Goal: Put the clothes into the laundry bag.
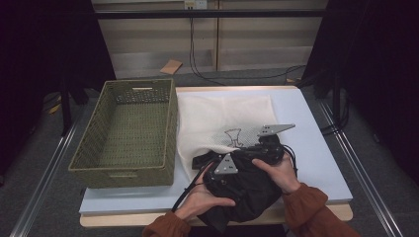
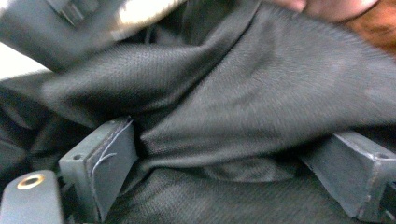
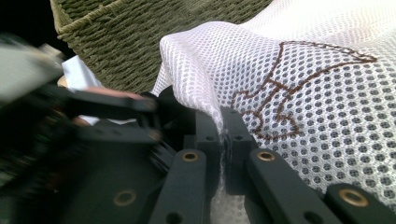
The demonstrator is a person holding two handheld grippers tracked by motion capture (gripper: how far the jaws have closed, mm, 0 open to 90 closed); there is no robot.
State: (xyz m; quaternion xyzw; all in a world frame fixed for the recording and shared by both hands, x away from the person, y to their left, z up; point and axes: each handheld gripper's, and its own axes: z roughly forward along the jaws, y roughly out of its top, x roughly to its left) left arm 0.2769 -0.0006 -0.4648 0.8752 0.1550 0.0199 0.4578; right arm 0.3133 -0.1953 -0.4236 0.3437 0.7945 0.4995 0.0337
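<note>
A white mesh bag [image 1: 222,116] with a brown stitched figure lies flat on the table. My right gripper [image 1: 264,143] is shut on the bag's near edge [image 3: 223,126], and the mesh [image 3: 327,93] folds up between its jaws. A black garment [image 1: 247,190] is bunched at the front of the table under both hands. My left gripper [image 1: 225,170] is pushed into it. In the left gripper view its jaws [image 2: 229,172] stand wide open, with black cloth [image 2: 261,93] lying across the gap and the pads apart from each other.
A green woven basket [image 1: 170,128] stands empty on the table's left half, its wall [image 3: 116,37] close beside the mesh bag. The pale blue tabletop [image 1: 316,148] is bare to the right of the bag. Cables run across the floor behind the table.
</note>
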